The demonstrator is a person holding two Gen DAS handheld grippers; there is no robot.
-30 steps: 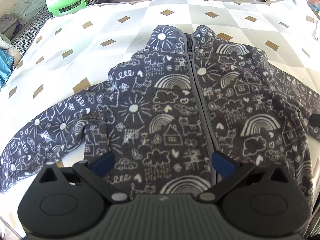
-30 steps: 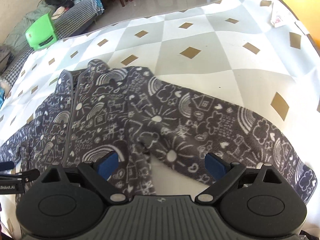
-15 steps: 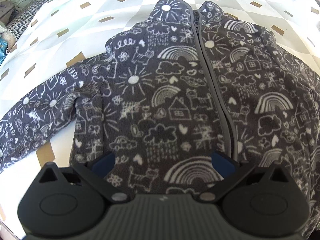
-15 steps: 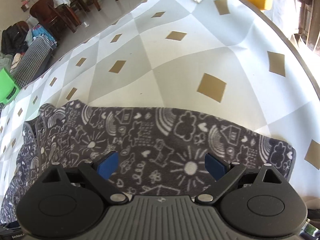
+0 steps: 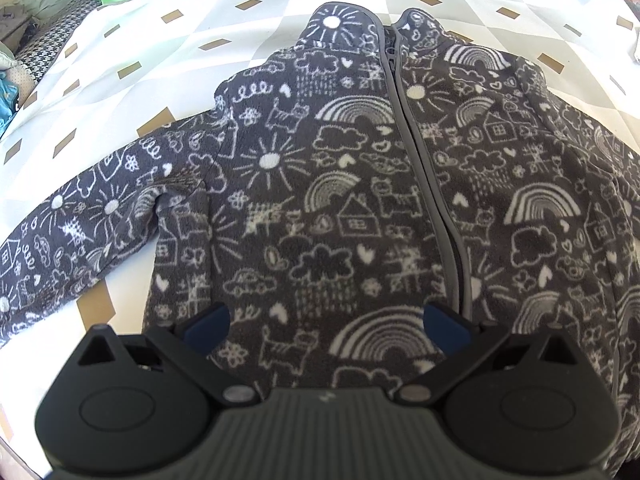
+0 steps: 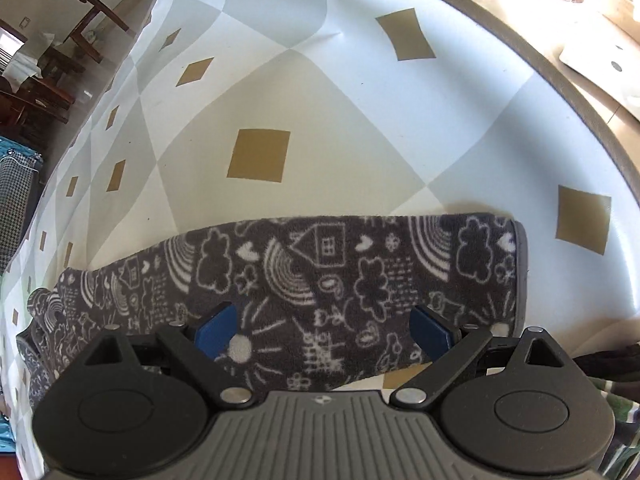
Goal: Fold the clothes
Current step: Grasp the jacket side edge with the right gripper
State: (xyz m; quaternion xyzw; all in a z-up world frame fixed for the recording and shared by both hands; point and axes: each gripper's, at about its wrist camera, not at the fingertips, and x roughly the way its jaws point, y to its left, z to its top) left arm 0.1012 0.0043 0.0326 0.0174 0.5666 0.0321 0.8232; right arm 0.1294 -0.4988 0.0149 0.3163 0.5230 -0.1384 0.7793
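jacket [image 5: 344, 200]: lies flat, zipped, front up, sleeves out, on the checked cloth [image 5: 132, 92] over the worktop | left tool [image 5: 326, 326]: spread wide above the jacket's lower front, pinching nothing | right tool [image 6: 324, 330]: spread wide over the jacket's sleeve [image 6: 360, 276] near the cuff, pinching nothing

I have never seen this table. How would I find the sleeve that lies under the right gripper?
Start from the tablecloth, white and grey with gold diamonds. On it lies a dark grey fleece jacket with white doodles, zipped shut. The sleeve stretches out sideways from it below the open right gripper; unlike the body, it is a narrow band ending in a grey-trimmed cuff.
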